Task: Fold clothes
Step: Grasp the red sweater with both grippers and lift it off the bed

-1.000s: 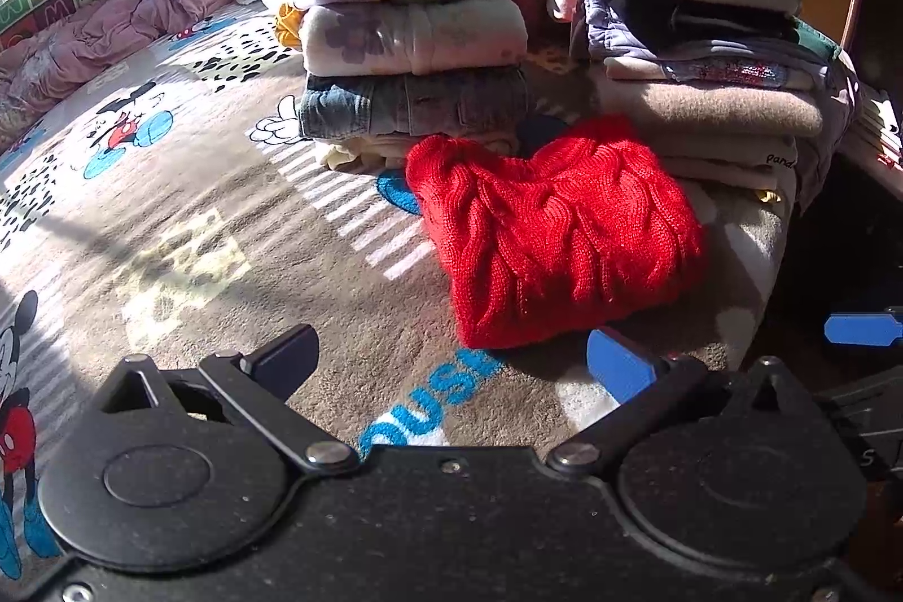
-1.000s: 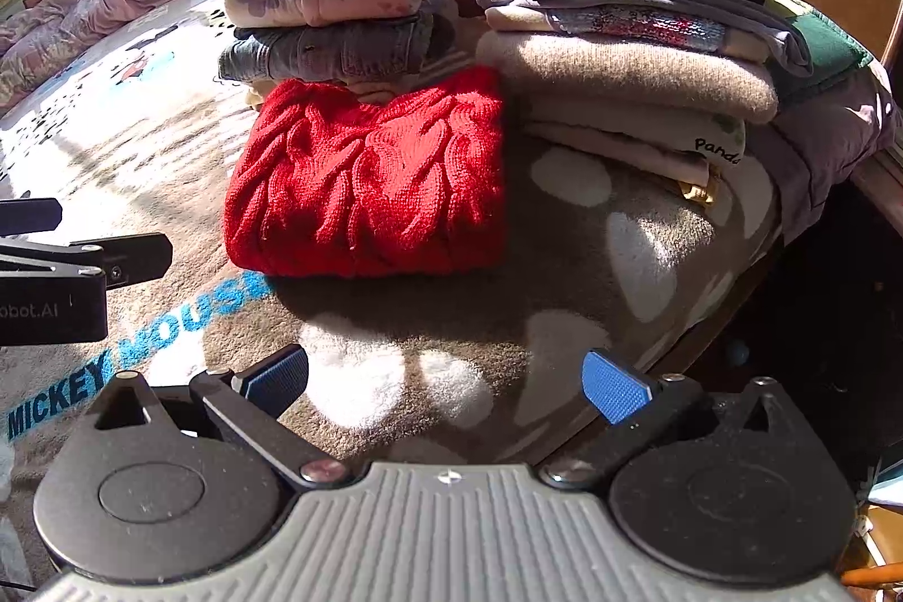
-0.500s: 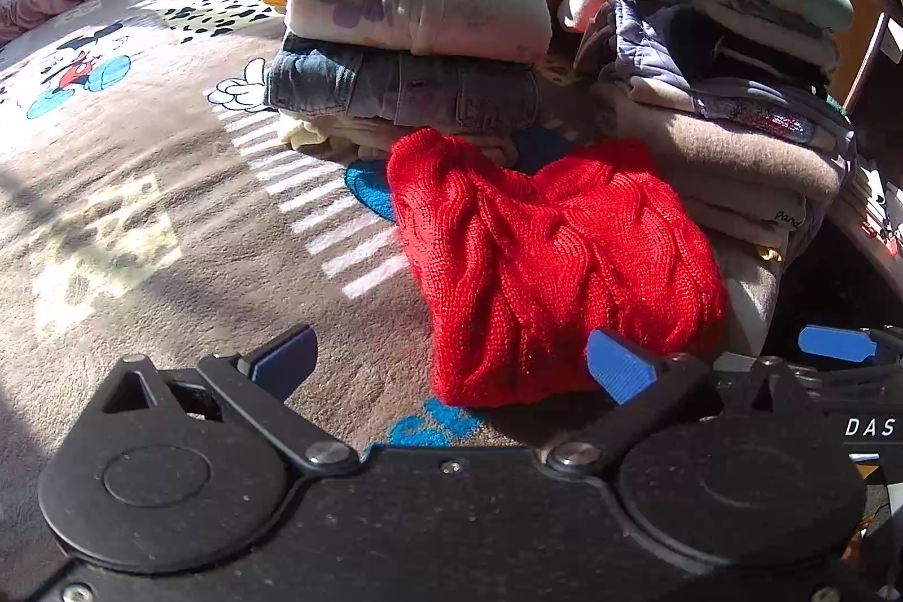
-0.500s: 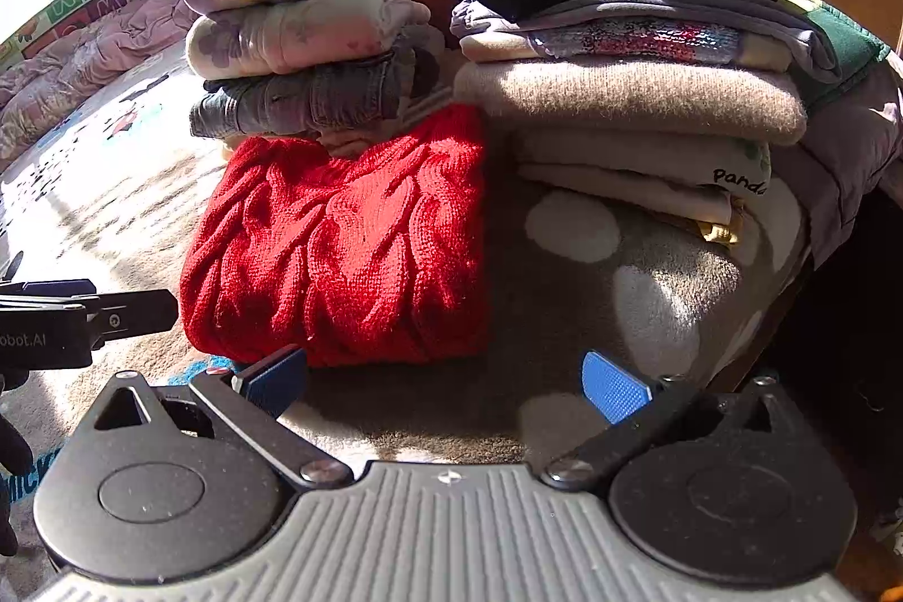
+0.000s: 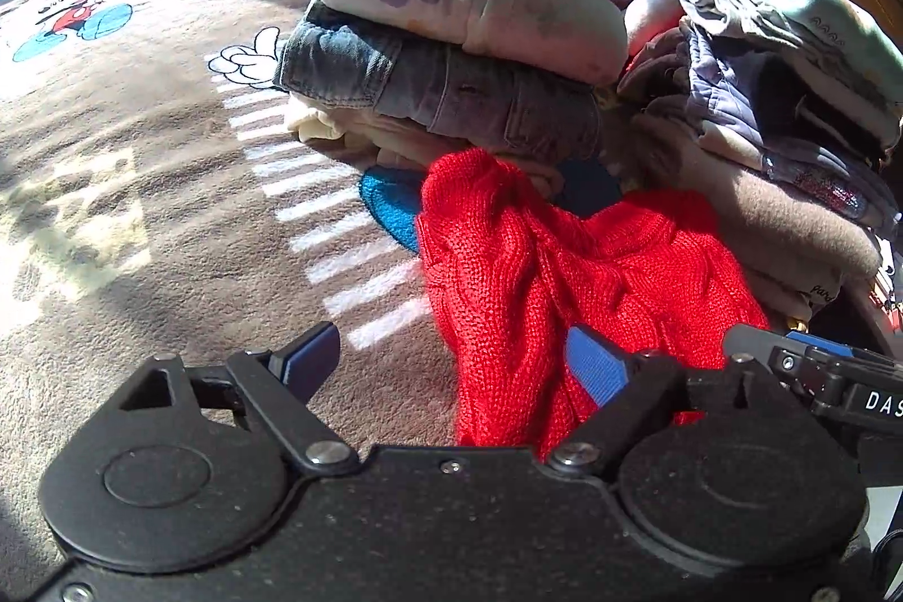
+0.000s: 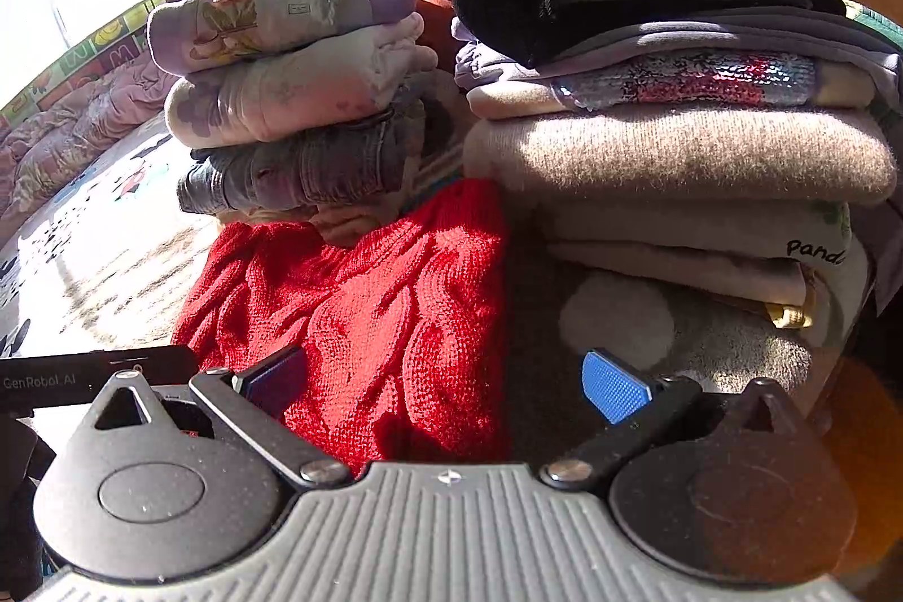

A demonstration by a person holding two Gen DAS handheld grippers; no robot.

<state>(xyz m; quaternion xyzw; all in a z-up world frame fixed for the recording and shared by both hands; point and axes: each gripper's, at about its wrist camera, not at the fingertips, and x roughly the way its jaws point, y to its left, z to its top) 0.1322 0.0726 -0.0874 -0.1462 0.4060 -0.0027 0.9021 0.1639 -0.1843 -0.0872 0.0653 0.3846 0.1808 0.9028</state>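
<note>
The red sweater (image 5: 564,275) is seen lying folded on the blanket (image 5: 141,184), against the foot of 2 stacks of folded clothes (image 6: 677,139). The left gripper (image 5: 451,359) and right gripper (image 6: 446,382) are both held wide, empty, at its near edge. If lifting is intended, all layers should probably be pinched together, so the fold is kept.

a brown plush blanket printed with cartoon mice (image 5: 141,184) covers the bed in patchy sunlight. a colourful alphabet-patterned border (image 6: 107,49) runs behind it.
</note>
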